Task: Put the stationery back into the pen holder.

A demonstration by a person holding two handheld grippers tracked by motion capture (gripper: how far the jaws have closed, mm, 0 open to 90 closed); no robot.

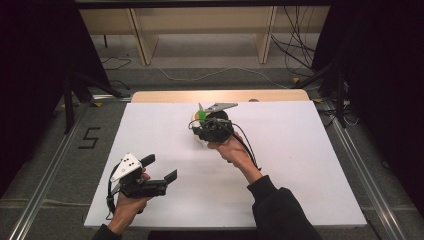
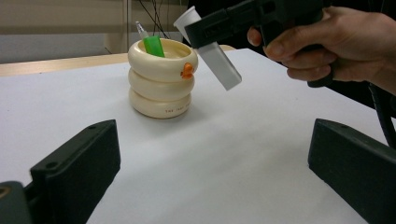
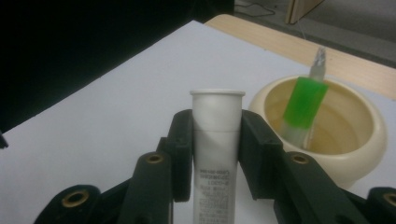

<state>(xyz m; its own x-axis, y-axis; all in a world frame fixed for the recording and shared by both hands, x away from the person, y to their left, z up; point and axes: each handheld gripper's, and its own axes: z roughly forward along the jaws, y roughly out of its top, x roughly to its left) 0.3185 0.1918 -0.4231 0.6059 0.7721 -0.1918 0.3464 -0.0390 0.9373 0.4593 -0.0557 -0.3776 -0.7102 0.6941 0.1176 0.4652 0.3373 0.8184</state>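
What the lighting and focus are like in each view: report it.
High view: white table board evenly lit, surroundings dark. Left gripper view: cream ringed holder sharp, its soft shadow beside it, near jaws blurred. Right gripper view: clamped white plastic tube fairly sharp, far background soft.

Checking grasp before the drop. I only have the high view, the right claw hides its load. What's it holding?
Observer: A white tube, clamped between the right claw jaws, its printed label showing in the right gripper view.
Operator: Cup empty?
Observer: No. The cream ringed cup already holds a green-capped pen, leaning on the rim.
Operator: Tube inside the cup yet?
Observer: No. The left gripper view shows it tilted in the air beside the cup. Left claw is open.
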